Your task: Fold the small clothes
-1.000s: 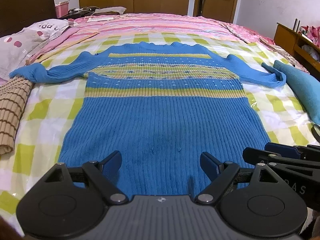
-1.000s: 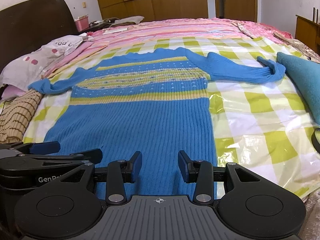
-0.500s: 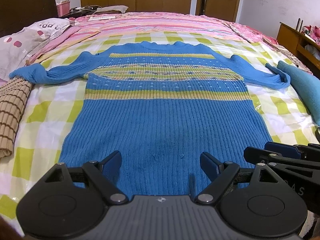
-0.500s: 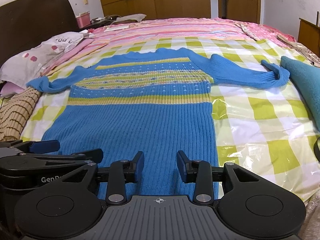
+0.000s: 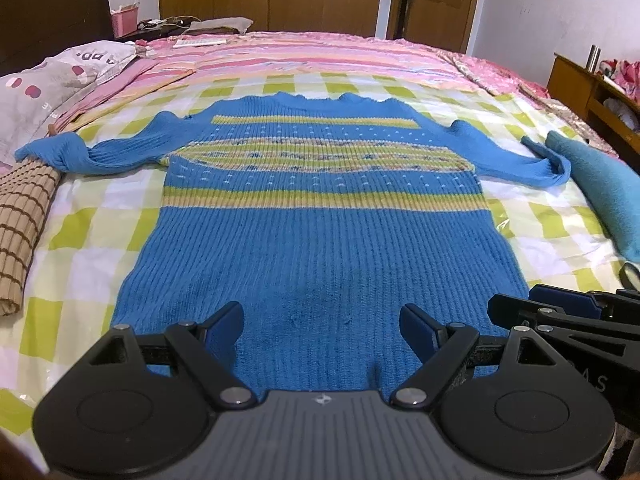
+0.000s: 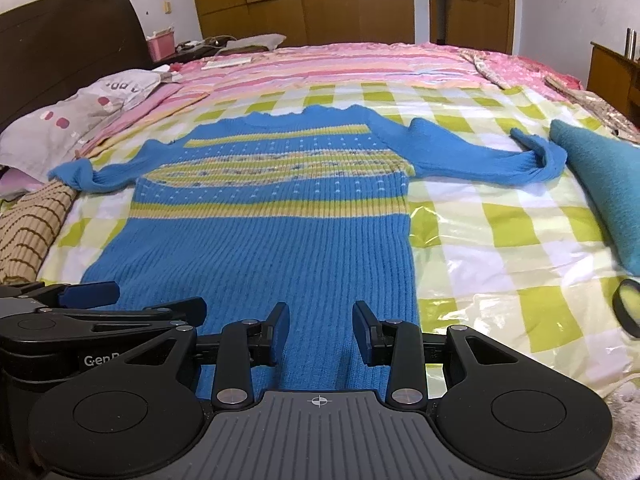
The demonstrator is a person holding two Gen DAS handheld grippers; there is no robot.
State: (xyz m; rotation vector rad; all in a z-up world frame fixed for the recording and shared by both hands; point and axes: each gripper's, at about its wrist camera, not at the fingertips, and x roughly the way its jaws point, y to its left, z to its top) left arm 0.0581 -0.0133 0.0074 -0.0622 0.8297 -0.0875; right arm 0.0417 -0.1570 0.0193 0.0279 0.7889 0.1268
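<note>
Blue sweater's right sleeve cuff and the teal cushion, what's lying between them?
Nothing: in the right wrist view the sleeve cuff of the sweater lies against the teal cushion, with no gap visible.

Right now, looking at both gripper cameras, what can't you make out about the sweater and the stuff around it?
- Sweater hem: both views, hidden behind the gripper bodies.
- Whether the left gripper or right gripper touches the knit: fingertips hide it.
- Teal cloth: cut off by the right edge.
- Pillow lettering: too distorted to read.
- Round black object: cut off, unidentifiable.
</note>
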